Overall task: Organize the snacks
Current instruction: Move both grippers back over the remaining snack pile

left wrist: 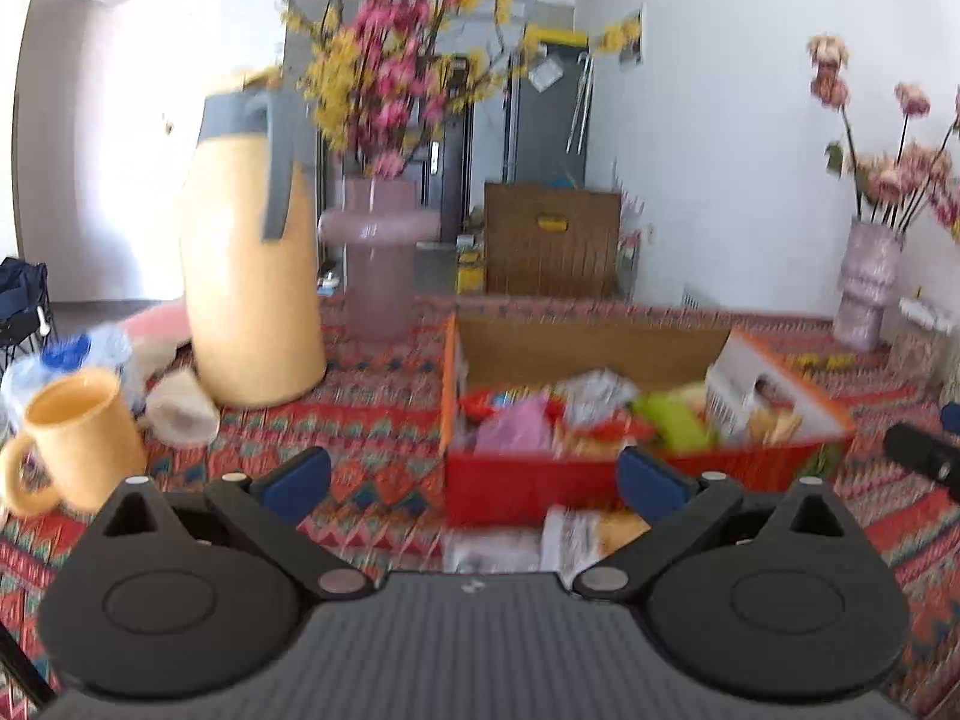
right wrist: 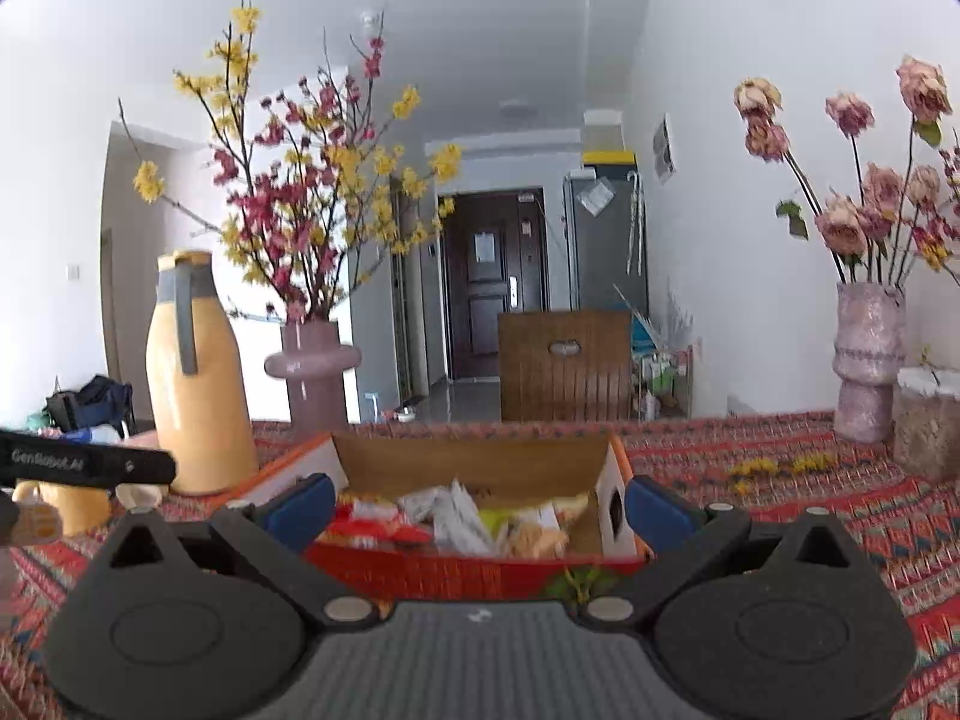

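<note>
Most snack packets [left wrist: 576, 414] already lay in the red cardboard box [left wrist: 528, 480], one packet [left wrist: 585, 534] remained on the tablecloth, and both the left gripper [left wrist: 474, 474] and right gripper [right wrist: 480, 504] gaped empty.

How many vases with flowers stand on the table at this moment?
2. A mauve vase with yellow and pink blossom branches stands behind the snack box, beside the yellow jug. A textured pink vase of faded roses stands far right. Others may be out of frame.
</note>
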A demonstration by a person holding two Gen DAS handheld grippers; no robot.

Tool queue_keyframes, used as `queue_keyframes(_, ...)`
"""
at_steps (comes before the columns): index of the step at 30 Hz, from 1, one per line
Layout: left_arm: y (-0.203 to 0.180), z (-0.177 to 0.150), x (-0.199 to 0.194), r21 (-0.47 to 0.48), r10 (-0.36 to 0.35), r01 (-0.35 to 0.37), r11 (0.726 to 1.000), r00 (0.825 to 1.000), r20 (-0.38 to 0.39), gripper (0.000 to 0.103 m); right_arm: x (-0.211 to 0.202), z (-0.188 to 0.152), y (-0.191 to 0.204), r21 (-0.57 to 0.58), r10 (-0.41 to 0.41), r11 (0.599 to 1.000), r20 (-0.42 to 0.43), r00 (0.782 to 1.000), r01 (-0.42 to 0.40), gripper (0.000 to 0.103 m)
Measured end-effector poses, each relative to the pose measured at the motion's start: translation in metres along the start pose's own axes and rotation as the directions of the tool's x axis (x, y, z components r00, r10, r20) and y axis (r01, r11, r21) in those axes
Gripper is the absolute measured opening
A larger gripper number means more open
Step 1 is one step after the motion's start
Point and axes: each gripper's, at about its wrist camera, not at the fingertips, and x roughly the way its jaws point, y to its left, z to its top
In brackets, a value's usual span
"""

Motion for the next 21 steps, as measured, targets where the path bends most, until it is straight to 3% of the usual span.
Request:
queue_keyframes(10,0.017,-0.044,0.027,-0.055,0.030,-0.034,0.998,0.997,-0.077,0.103,0.016,-0.042,0.000,0.048,0.008,0.999,-0.142,0.990,-0.001,0.103)
queue_keyframes(21,0.019,-0.046,0.025,-0.076,0.004,-0.008,0.997,0.998,-0.059,0.103,0.028,-0.055,-0.001,0.059,-0.005,0.998,-0.197,0.980,0.017,0.103)
